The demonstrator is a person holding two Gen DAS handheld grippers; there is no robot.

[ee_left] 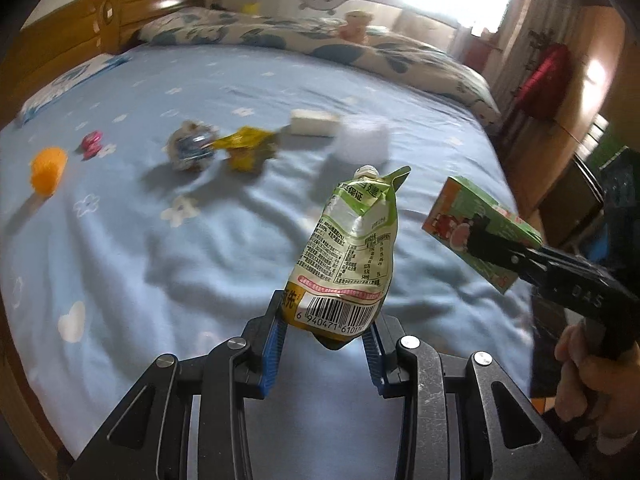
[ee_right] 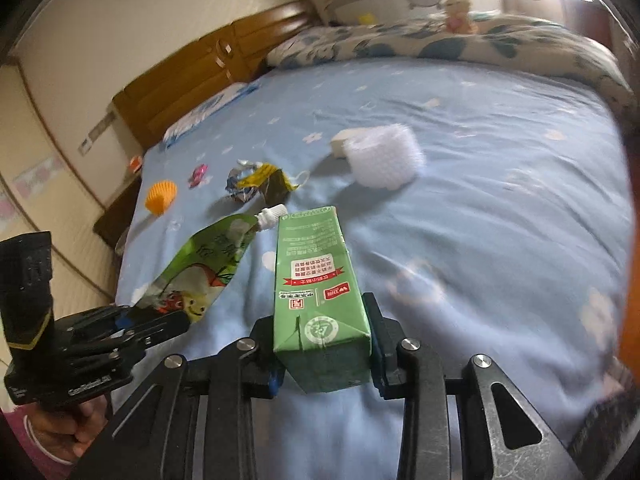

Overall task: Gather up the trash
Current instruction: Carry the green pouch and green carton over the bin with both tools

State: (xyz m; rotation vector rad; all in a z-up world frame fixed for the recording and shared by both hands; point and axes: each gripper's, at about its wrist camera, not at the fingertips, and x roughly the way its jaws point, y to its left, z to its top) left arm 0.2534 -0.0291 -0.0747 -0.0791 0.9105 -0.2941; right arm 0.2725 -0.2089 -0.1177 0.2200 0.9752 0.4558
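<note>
My left gripper point(ee_left: 326, 312) is shut on the bottom of a green and yellow spout pouch point(ee_left: 352, 248), which stands up above the blue bedsheet point(ee_left: 160, 260). My right gripper point(ee_right: 320, 320) is shut on the base of a green drink carton point(ee_right: 312, 264), held lengthwise over the bed. In the left wrist view the carton point(ee_left: 460, 208) and the right gripper point(ee_left: 492, 248) hang at the right. The right wrist view shows the pouch point(ee_right: 200, 264) and the left gripper point(ee_right: 132, 320) at the left. A crumpled foil wrapper point(ee_left: 192, 148) and a yellow wrapper point(ee_left: 248, 146) lie further back.
On the bed also lie a white paper roll point(ee_right: 384, 156), a white block point(ee_left: 312, 122), an orange ribbed cup point(ee_right: 160, 196) and a small pink wrapper point(ee_right: 199, 174). A floral quilt point(ee_right: 480, 44) lines the far side. A wooden headboard point(ee_right: 192, 80) stands at the left.
</note>
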